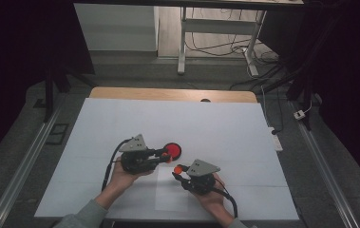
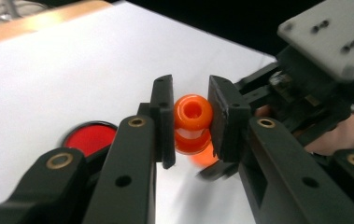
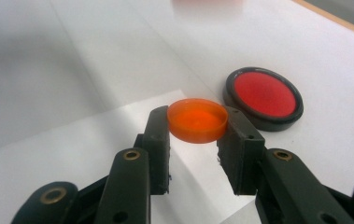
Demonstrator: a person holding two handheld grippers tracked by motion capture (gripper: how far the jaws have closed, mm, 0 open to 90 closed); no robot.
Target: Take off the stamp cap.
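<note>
From the high view we see a white table top (image 1: pixel 225 128) with the person's two hands coming in from the bottom edge. The left gripper (image 1: pixel 164 154) points to the right, its tips right at a red disc with a black rim (image 1: pixel 173 150) that lies on the table. The right gripper (image 1: pixel 177 172) sits just below and to the right of it, pointing left, with a small orange piece (image 1: pixel 181 168) at its tips. The two grippers are close to each other but apart.

In the left gripper view we look along the left gripper (image 2: pixel 192 122), whose jaws are pinched on an orange bottle-like piece with a round open mouth (image 2: pixel 192 114), held clear of the table. The red disc (image 2: pixel 89 138) lies on the table behind the left jaw, and the right gripper (image 2: pixel 305 88) is just beyond, blurred.

In the right gripper view the right gripper (image 3: pixel 197 133) pinches a shallow orange cap (image 3: pixel 197 119) by its sides, raised above the table. The red disc (image 3: pixel 263 97) lies flat near it, beside the right jaw.
</note>
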